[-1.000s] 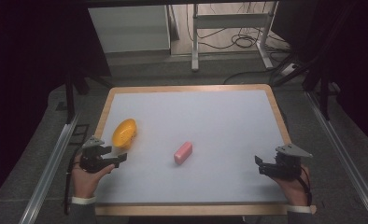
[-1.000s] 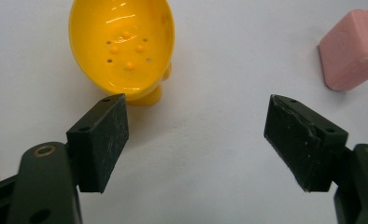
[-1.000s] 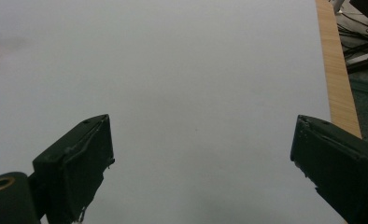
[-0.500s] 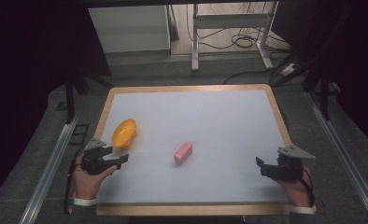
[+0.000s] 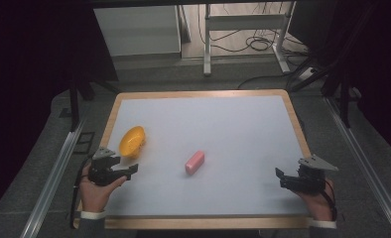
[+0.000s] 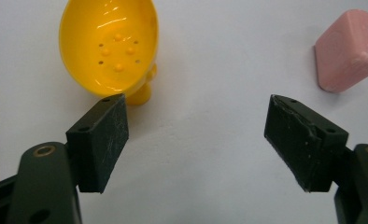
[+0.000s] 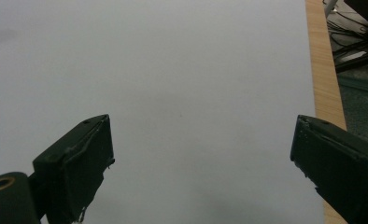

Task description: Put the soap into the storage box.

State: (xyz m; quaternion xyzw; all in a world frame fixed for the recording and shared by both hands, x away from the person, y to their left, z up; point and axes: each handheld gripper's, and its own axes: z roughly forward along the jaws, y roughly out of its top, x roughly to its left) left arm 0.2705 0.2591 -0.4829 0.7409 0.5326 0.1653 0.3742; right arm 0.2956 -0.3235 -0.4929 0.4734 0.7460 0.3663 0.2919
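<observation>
A yellow dish with small bumps and holes inside lies on the white table top at the left. A pink bar lies near the middle, tilted. My left gripper sits just in front of the dish, open and empty. In the left gripper view the dish is beyond the left jaw and the pink bar is at the upper right, with my left gripper spread wide over bare table. My right gripper rests at the near right, open, holding nothing.
A wooden rim frames the table; it shows at the right in the right gripper view. Metal rails run along both sides. Cables and a stand's legs are on the floor beyond the far edge.
Both hands have drifted slightly toward the near edge. The dish and the pink bar have not moved.
</observation>
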